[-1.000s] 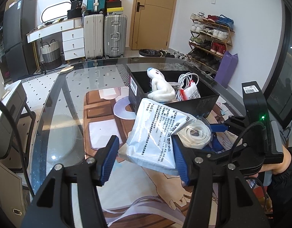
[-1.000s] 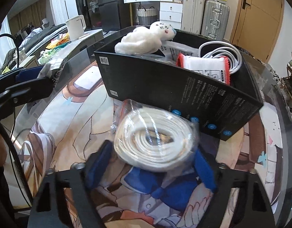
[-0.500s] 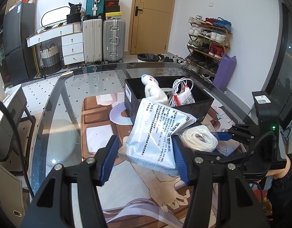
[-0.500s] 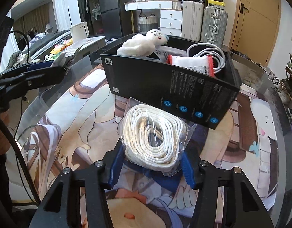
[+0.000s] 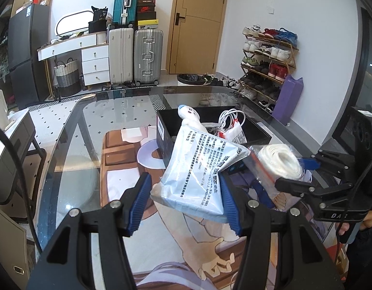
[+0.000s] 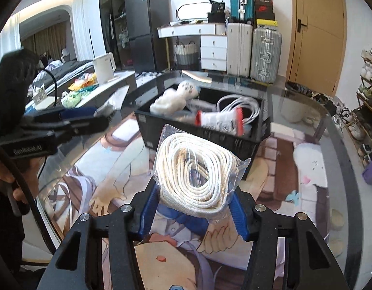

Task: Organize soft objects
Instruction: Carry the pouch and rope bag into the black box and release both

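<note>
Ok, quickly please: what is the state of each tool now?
Left tool: closed on the printed white pouch.
Right tool: closed on the bagged white rope coil.

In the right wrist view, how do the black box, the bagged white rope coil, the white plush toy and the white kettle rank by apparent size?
1. Black box
2. Bagged white rope coil, close behind; it is held nearest the camera, so this order is unsure
3. White plush toy
4. White kettle, farthest away
</note>
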`<state>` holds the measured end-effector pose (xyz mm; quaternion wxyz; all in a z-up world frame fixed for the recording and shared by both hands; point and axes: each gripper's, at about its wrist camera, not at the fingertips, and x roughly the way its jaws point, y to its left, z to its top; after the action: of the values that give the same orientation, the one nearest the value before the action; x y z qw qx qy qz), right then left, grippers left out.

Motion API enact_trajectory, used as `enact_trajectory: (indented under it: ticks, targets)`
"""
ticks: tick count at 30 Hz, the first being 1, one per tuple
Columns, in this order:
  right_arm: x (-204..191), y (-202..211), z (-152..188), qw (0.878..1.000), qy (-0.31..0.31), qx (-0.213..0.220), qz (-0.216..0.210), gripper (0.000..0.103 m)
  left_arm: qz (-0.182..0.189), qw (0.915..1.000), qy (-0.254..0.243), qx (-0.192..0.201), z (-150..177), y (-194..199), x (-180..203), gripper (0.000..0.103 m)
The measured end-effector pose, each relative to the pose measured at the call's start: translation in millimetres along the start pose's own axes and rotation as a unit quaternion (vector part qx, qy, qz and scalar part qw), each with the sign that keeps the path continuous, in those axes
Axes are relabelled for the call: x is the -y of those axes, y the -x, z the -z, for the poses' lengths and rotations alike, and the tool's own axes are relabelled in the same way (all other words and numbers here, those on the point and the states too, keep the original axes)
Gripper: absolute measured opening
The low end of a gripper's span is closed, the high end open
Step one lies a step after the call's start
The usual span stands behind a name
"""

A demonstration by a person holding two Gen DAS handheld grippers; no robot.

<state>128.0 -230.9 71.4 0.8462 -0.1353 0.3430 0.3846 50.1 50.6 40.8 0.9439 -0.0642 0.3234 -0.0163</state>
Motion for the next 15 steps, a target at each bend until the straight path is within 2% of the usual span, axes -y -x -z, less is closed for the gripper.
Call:
enact_trajectory:
  ticks: [7,15]
  targets:
    - [11.9,8.7,-18.8,1.0,-0.008,0.025,0.005,0.054,-0.003,1.0,0.004,0.002,-11.3,-11.5,6.5,0.056]
    - [24.8,-2.2,-41.1,0.999,-0.025,0.041,-0.002,0.054,-0.007,1.0,0.005,0.004,-29.5,-27.7,8.1,0.056]
